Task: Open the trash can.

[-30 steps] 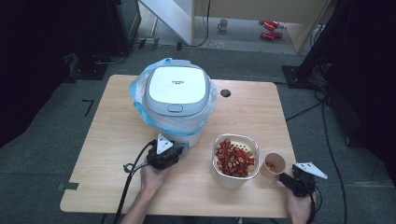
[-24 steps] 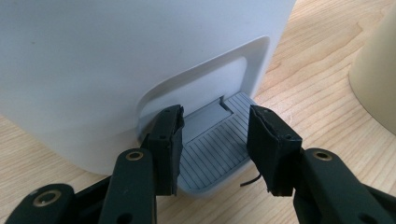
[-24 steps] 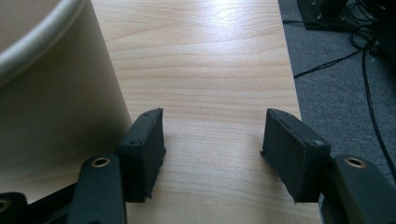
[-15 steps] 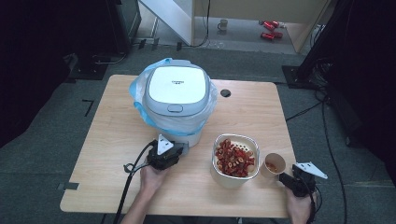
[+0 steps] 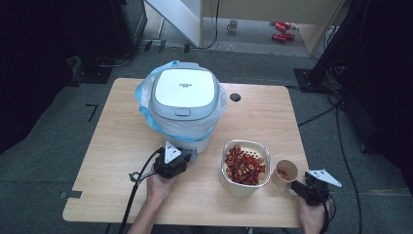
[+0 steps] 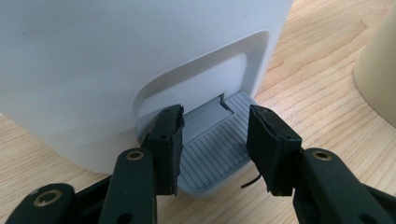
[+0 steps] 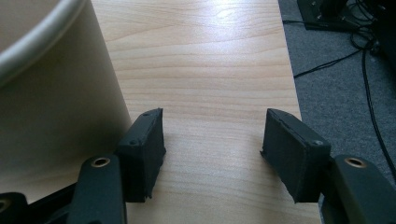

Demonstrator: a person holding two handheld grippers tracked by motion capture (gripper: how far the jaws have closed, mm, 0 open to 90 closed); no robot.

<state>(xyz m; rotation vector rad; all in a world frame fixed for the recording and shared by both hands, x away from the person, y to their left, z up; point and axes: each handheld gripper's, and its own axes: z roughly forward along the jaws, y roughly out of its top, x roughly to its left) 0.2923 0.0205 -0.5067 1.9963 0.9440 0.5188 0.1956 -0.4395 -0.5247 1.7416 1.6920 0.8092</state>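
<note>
While both hand-held grippers sit where they sat a second ago, nothing on the counter (image 5: 122,141) has shifted, so no step is judged under way yet.

Nearest, the right hand-held gripper (image 7: 212,149) rests at the counter's front right edge, jaws spread and empty, just beside a small paper cup (image 5: 285,171). The left hand-held gripper (image 6: 215,144) is held low at the foot of a white pedal bin (image 5: 184,100), jaws spread on either side of its grey ribbed pedal (image 6: 212,154), not gripping it. The likely next move is a press on that pedal; the lid is down.

Between the two stands a cream bowl (image 5: 245,183) of red pieces. The bin carries a blue-tinted liner.

The counter is pale wood with a cable hole (image 5: 235,97). Beyond lie grey carpet, cables and dark equipment.
</note>
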